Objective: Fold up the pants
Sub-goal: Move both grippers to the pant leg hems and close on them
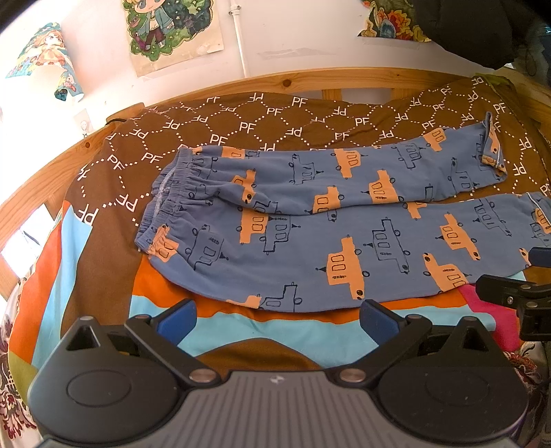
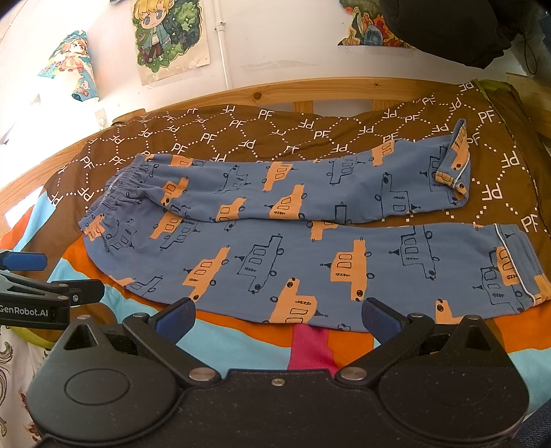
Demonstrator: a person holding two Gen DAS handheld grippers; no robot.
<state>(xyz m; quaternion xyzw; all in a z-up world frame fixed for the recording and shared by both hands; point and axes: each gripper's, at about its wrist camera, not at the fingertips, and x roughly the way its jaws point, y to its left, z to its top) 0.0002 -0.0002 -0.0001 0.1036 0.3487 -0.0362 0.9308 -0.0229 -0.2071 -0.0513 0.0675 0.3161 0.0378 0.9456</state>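
Blue pants (image 1: 310, 234) with orange car prints lie spread flat on the bed, waistband at the left, both legs running right; they also show in the right wrist view (image 2: 310, 248). The far leg's cuff (image 2: 454, 165) is turned up. My left gripper (image 1: 275, 318) is open and empty, just short of the near leg's front edge, towards the waist end. My right gripper (image 2: 277, 318) is open and empty, just short of the near leg's front edge, towards the cuff end. Each gripper shows at the edge of the other's view.
The pants rest on a brown "PF" patterned cover (image 1: 241, 127) and a striped orange, blue and pink cover (image 2: 241, 344). A wooden bed rail (image 1: 310, 77) runs behind, with a white wall and posters (image 1: 172, 31). A dark garment (image 2: 447, 31) hangs at the upper right.
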